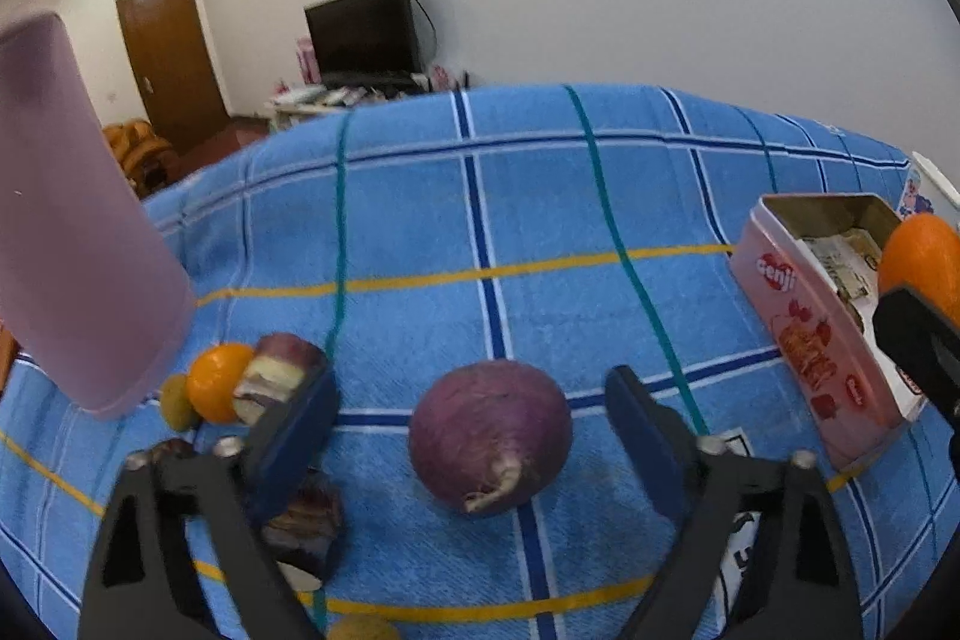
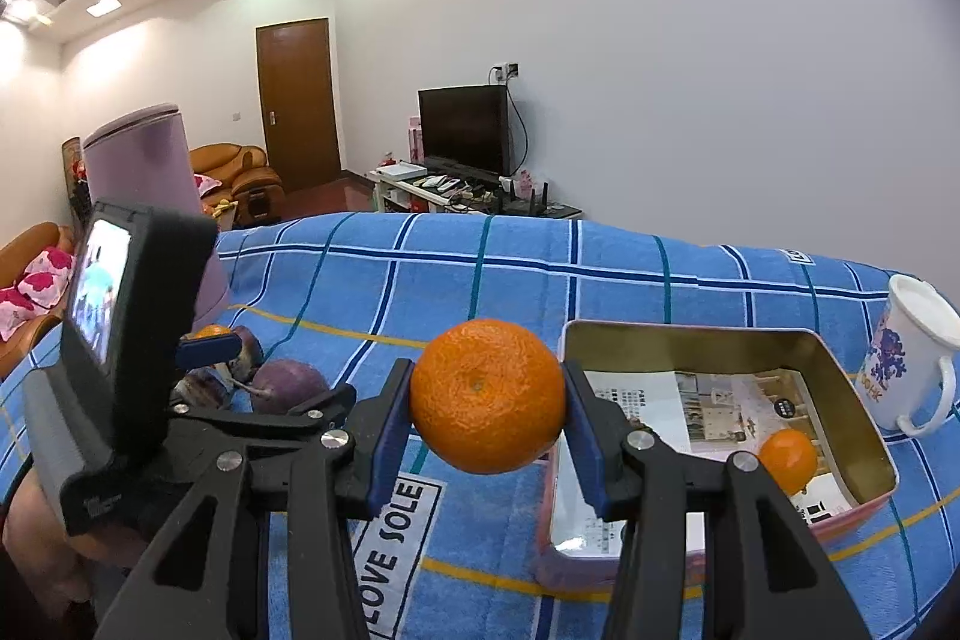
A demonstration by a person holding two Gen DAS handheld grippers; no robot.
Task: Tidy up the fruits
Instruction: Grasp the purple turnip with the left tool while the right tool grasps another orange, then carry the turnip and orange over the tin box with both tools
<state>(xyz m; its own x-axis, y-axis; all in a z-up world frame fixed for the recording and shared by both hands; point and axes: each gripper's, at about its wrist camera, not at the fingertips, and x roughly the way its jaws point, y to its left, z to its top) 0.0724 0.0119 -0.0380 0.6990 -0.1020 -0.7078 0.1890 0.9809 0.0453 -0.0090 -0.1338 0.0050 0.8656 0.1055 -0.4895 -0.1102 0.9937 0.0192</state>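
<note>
My right gripper (image 2: pixel 487 400) is shut on an orange (image 2: pixel 487 394) and holds it in the air beside the near left rim of the pink tin box (image 2: pixel 873 430). A smaller orange (image 2: pixel 787 460) lies inside the tin on printed paper. My left gripper (image 1: pixel 474 430) is open, low over the blue cloth, with a round purple fruit (image 1: pixel 491 436) between its fingers, apart from both. Left of it lie an orange (image 1: pixel 217 382), a small green-brown fruit (image 1: pixel 175 403) and cut purple fruit pieces (image 1: pixel 279 370). The tin (image 1: pixel 804 334) also shows at the right.
A tall lilac container (image 1: pixel 78 244) stands at the left of the blue checked cloth (image 1: pixel 480 232). A white mug (image 2: pixel 906 364) stands right of the tin. Another small fruit (image 1: pixel 360 628) lies at the near edge. A TV, a door and sofas are behind.
</note>
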